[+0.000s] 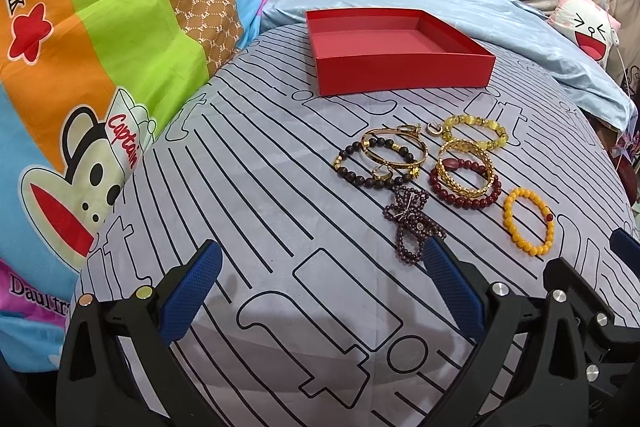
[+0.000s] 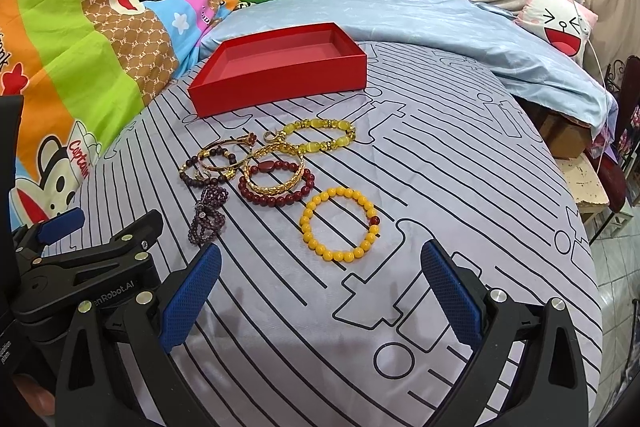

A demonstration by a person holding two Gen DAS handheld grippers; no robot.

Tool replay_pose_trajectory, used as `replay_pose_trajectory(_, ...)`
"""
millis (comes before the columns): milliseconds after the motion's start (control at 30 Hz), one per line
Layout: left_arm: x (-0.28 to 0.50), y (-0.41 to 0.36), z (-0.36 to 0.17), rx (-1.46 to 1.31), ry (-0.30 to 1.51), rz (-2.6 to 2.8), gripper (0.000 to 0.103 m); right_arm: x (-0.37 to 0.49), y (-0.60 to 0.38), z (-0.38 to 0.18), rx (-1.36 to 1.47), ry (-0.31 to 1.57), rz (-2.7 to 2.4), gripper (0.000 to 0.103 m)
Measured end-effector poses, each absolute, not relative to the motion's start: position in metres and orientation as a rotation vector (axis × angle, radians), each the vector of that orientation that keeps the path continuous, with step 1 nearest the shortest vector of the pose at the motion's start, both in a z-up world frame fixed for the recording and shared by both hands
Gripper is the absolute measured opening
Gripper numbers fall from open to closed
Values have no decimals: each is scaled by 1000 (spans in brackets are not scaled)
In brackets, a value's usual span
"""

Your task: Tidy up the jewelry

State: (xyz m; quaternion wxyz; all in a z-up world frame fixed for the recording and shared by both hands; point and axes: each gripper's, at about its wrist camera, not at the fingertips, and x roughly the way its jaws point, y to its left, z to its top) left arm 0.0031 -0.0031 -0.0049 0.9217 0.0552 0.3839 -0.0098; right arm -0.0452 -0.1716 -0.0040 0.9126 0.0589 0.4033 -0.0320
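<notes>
Open bed (image 2: 440, 187) toward right edge; bracelet cluster (image 2: 264, 163) blocks centre, red box (image 2: 280, 83) behind, quilt (image 1: 100, 47) along left edge.

a bed (image 2: 440, 187) covered by a grey sheet printed with black lines carries everything. a shallow red box (image 2: 280, 71), open and empty, sits toward the far side, next to a rumpled light blue blanket (image 2: 440, 23). nearer lies a cluster of bracelets: a pale yellow beaded bracelet (image 2: 320, 139), gold bangles (image 2: 224, 157) overlapping a dark brown beaded bracelet (image 2: 192, 175), a gold chain bracelet (image 2: 276, 173) resting on a dark red beaded bracelet (image 2: 276, 197), a bunched purple beaded strand (image 2: 208, 215), and an orange-yellow beaded bracelet (image 2: 340, 225) just apart from the rest.
</notes>
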Motion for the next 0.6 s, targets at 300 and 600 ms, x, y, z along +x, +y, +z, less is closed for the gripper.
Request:
replay_pose_trajectory(300,14,11,-7,76,780,23,96,-29,-189,-16,152,855,-89,96)
replay_pose_trajectory(600,21,17,-12,59,812,-5,96,-12,-201,-25,176,872,-93,96)
